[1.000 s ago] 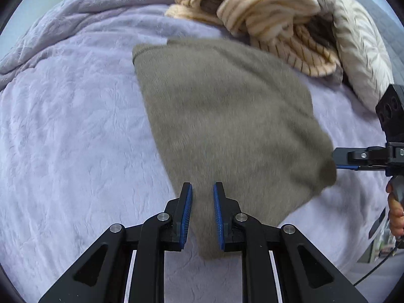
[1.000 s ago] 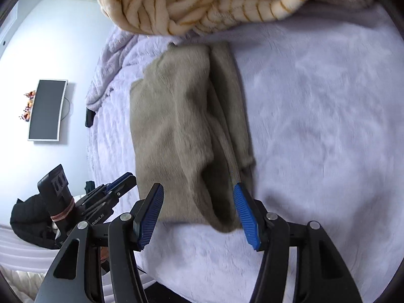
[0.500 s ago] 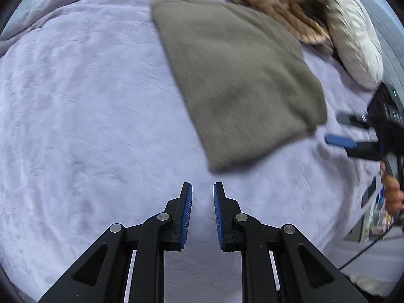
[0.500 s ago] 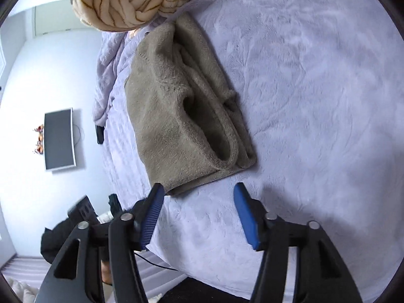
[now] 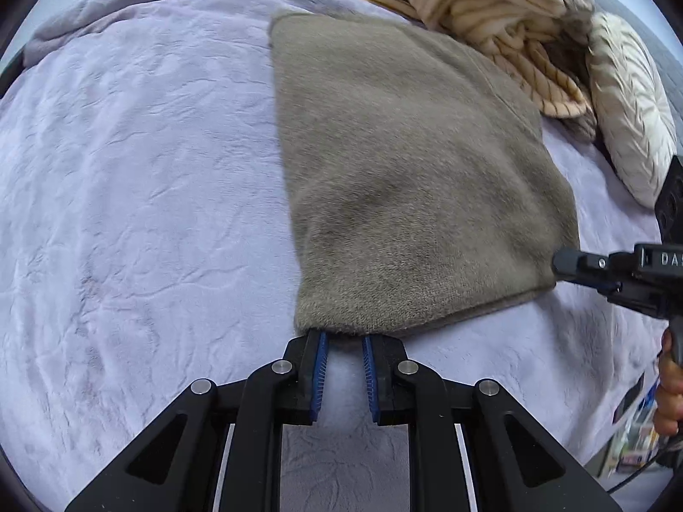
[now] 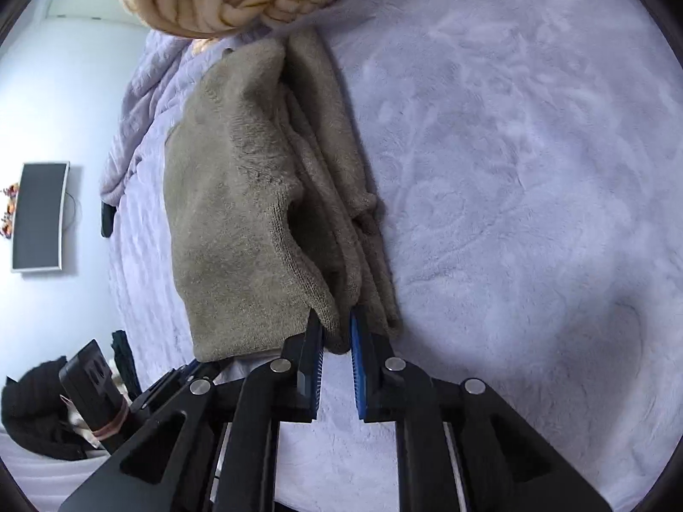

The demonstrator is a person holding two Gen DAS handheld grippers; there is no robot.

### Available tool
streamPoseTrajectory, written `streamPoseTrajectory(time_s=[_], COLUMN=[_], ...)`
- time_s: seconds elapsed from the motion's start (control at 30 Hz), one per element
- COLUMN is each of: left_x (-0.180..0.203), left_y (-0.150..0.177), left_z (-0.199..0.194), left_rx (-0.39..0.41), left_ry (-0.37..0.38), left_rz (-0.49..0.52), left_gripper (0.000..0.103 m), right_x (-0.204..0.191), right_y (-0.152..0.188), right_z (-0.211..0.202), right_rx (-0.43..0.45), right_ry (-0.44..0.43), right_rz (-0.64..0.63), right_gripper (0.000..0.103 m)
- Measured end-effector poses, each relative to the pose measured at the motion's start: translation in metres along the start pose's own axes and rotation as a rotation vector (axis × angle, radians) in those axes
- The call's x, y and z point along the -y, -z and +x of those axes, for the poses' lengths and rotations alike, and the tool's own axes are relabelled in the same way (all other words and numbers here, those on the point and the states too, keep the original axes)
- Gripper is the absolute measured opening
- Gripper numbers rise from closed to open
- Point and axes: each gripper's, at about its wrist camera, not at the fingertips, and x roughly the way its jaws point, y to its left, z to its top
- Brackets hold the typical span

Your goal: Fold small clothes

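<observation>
Left tongs (image 5: 344, 339): blue pads a narrow gap apart, tips tucked just under the near left corner of the olive fleece garment (image 5: 410, 179). Fabric edge hides the tips, so can't tell if they're pinching cloth or just parked under it

Right tongs (image 6: 337, 337): pads closed in on the garment's near right corner, thick folded hem clamped between them, cloth bunched at the tips. In the left wrist view the same tongs (image 5: 567, 262) meet the garment's right edge, person's fingers on the handle at the frame edge

Garment (image 6: 256, 196) lies folded flat on the bed (image 5: 141, 196), lavender plush blanket under it. Right side shows stacked layers, a sleeve-like opening gaping along that edge

Beyond the far edge: cream striped fuzzy clothing (image 5: 482, 13) in a heap, touching or just overlapping the garment's far right corner. White quilted pillow (image 5: 631, 102) just right of the heap

Right wrist view, far left: dark wall screen (image 6: 40, 215) on a white wall, black clothing (image 6: 34, 414) low by the bed
</observation>
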Motion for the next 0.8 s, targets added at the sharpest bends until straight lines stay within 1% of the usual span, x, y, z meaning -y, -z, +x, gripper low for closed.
streamPoseTrajectory(time_s=[0.07, 0.1, 0.17, 0.23, 0.27, 0.3, 0.33, 0.37, 0.43, 0.47, 0.57, 0.6, 0.7, 0.73, 0.8], left_x=[-0.006, -0.008, -0.020, -0.038, -0.045, -0.050, -0.053, -0.052, -0.048, -0.044, -0.018, -0.009, 0.012, 0.016, 0.016], left_y=[0.007, 0.010, 0.015, 0.019, 0.020, 0.020, 0.019, 0.016, 0.006, 0.001, -0.028, -0.036, -0.055, -0.059, -0.054], left_z=[0.002, 0.004, 0.008, 0.000, -0.008, -0.018, -0.026, -0.032, -0.043, -0.044, -0.035, -0.029, -0.009, 0.001, 0.011], left_rx=[-0.015, -0.029, -0.065, -0.078, -0.075, -0.065, -0.055, -0.043, -0.011, -0.001, 0.018, 0.015, -0.011, -0.027, -0.036], left_ry=[-0.002, -0.009, -0.081, -0.057, -0.049, -0.056, -0.062, -0.064, -0.045, -0.032, 0.004, 0.012, 0.012, 0.000, -0.025], left_rz=[-0.010, -0.015, -0.053, -0.113, -0.128, -0.123, -0.111, -0.098, -0.078, -0.070, -0.037, -0.024, 0.003, 0.005, 0.007], left_gripper=[0.018, 0.018, 0.018, 0.018, 0.018, 0.018, 0.018, 0.018, 0.018, 0.018, 0.018, 0.018, 0.019, 0.019, 0.019], right_x=[-0.001, 0.004, 0.022, 0.030, 0.032, 0.032, 0.031, 0.030, 0.025, 0.018, -0.002, -0.009, -0.037, -0.045, -0.062], right_y=[0.004, 0.006, 0.009, 0.009, 0.011, 0.012, 0.013, 0.014, 0.013, 0.009, -0.010, -0.018, -0.045, -0.051, -0.063], right_z=[0.000, 0.004, 0.014, 0.017, 0.014, 0.011, 0.005, -0.002, -0.015, -0.023, -0.038, -0.039, -0.033, -0.031, -0.022], right_rx=[0.006, 0.000, -0.020, -0.021, -0.026, -0.031, -0.030, -0.023, 0.000, 0.032, 0.104, 0.114, 0.134, 0.140, 0.157], right_ry=[0.039, 0.049, 0.043, 0.043, 0.025, 0.011, 0.006, 0.018, 0.034, 0.031, -0.015, -0.023, -0.013, -0.005, 0.041], right_rz=[-0.022, -0.008, 0.064, 0.091, 0.103, 0.100, 0.087, 0.072, 0.040, 0.019, -0.017, -0.029, -0.081, -0.104, -0.164], right_gripper=[0.013, 0.013, 0.013, 0.013, 0.014, 0.014, 0.017, 0.019, 0.019, 0.019, 0.019, 0.019, 0.019, 0.019, 0.019])
